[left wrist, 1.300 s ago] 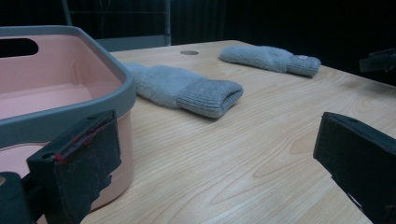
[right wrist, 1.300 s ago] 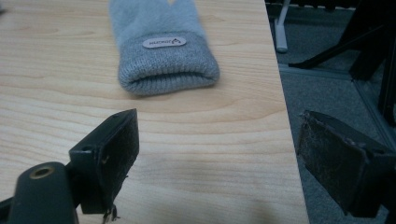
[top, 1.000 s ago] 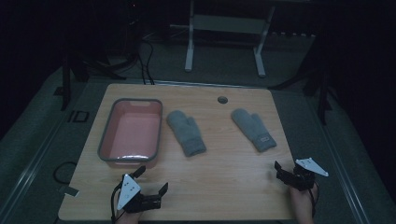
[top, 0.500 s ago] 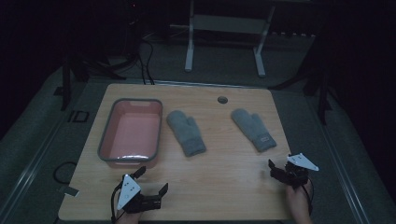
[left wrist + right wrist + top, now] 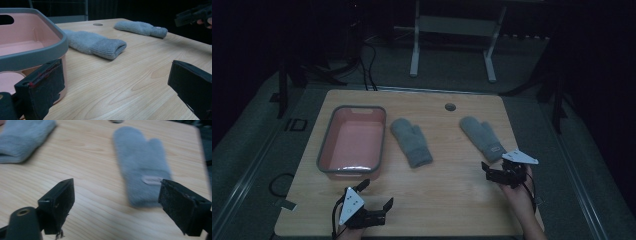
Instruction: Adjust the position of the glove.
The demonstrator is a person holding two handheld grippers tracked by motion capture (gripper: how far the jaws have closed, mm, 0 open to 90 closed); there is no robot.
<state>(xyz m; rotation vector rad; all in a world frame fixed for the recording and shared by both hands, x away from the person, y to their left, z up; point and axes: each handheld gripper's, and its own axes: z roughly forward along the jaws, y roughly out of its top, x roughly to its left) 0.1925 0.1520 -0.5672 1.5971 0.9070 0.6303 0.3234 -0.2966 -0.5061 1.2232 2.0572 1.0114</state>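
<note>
Reaching: right tongs [image 5: 493, 172] spread, empty, closing on the right mitten [image 5: 482, 138] near the surface's right edge.
Left tongs [image 5: 375, 196]: spread, idle, front-left corner.
Next: straddle the cuff, pinch, carry toward pink bin [image 5: 328, 151].

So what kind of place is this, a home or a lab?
Probably a lab or recording room: a bare wooden table in a dark space, cables on the floor, and a metal stand behind.

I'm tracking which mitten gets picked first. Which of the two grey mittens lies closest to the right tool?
The right-hand mitten, the one with a small pale label at its cuff, lies just ahead of the open right tool. The other mitten lies beside the pink bin.
</note>
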